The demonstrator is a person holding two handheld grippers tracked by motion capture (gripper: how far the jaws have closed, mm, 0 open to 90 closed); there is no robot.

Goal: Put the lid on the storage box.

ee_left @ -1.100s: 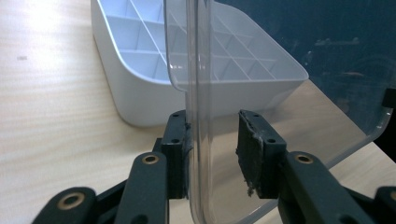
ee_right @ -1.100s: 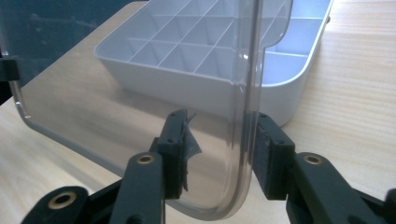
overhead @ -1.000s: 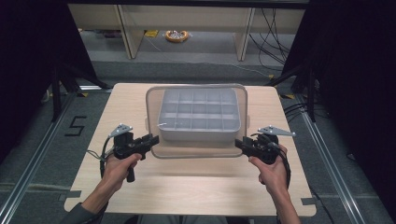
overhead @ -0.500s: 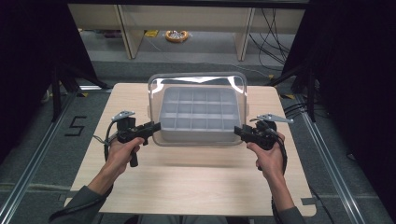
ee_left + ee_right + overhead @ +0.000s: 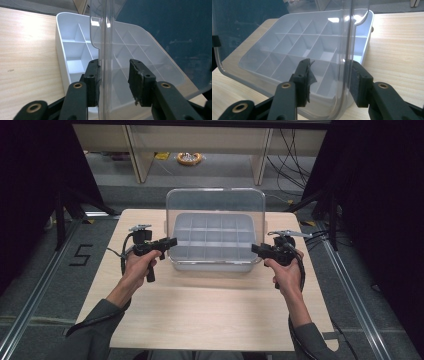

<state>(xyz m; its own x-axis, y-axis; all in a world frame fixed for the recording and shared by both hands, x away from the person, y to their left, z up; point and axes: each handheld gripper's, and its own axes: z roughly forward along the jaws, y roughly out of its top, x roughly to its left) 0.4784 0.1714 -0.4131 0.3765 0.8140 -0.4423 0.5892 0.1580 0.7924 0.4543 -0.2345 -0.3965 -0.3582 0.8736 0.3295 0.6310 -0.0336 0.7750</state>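
Observation:
A white divided tray (image 5: 210, 242) sits at the back of the table, and its clear lid (image 5: 215, 205) stands almost upright over it. My left gripper (image 5: 172, 241) is at the lid's left edge and my right gripper (image 5: 254, 249) at its right edge. Both pairs of jaws have just been opening. In the left gripper view the lid's edge (image 5: 103, 37) passes between the jaws of the left gripper (image 5: 113, 80), against one pad and clear of the other. In the right gripper view the lid's edge (image 5: 348, 37) likewise lies between the jaws of the right gripper (image 5: 332, 82), loose.
The wooden table (image 5: 210, 315) has bare board in front of the tray. Behind it are shelf legs and a yellow coil (image 5: 188, 158) on the floor. Cables lie at the right, and a floor mark "5" (image 5: 80, 255) at the left.
The clear lid has swung up from lying over the tray to standing nearly upright. Both hands have moved away from me and slightly up with it.

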